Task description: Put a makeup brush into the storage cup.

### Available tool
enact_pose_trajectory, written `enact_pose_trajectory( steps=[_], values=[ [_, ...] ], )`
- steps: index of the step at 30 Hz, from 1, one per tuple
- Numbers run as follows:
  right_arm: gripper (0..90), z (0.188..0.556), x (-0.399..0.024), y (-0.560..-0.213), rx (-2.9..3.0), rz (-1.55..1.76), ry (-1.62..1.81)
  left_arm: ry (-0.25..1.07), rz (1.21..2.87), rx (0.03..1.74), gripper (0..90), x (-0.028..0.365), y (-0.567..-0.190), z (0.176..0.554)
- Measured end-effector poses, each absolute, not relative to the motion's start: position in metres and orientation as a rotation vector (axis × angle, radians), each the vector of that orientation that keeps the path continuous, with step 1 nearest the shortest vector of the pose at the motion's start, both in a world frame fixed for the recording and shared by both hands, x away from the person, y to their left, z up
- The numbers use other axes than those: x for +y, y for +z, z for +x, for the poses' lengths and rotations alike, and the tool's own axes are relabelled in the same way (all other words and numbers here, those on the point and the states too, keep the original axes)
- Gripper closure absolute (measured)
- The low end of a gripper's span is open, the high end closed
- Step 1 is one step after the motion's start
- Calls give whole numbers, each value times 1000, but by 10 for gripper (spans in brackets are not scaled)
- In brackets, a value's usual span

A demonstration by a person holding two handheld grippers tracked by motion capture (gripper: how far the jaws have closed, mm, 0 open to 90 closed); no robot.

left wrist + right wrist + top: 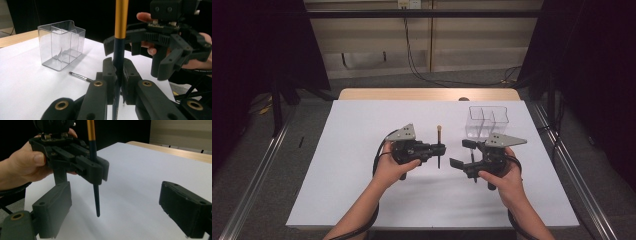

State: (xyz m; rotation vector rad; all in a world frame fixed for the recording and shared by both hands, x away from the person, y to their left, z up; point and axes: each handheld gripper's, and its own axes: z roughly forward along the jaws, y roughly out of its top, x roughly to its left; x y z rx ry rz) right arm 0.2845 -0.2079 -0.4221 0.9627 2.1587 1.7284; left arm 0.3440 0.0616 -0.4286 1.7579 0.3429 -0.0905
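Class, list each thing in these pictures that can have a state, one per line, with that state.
Left tongs: shut on the brush.
Brush: held upright, gold ferrule upward.
Right tongs: open, nothing between them.
Clear container: upright, empty.
Second brush: lying flat on the table by the container.

Table surroundings and bystander items

A white sheet (362,190) covered the table (362,94), whose wooden edge showed along the far side. On the sheet's far right stood a clear plastic container (487,120) divided into compartments, upright and with nothing visible inside; the left gripper view showed it too. In that view a small thin brush (81,77) with a dark tip and metal ferrule lay flat on the sheet, just in front of the container and apart from it. Behind the table, black cables (422,70) hung down a pale wall to the grey floor (312,120), and dark curtains (257,45) flanked both sides.
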Motion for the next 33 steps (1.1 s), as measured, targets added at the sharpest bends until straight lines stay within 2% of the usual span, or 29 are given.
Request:
enact_pose_trajectory(
  steps=[18, 26, 33],
  values=[
    [288, 296, -195, -404, 2162, 943, 1746, -91, 1766, 338, 830, 59, -431, 343],
    [475, 302, -188, -401, 2175, 927, 1748, -96, 1775, 330, 830, 57, -431, 342],
    [585, 303, -181, -397, 2176, 895, 1758, -94, 1784, 325, 830, 55, -432, 341]
  ],
)
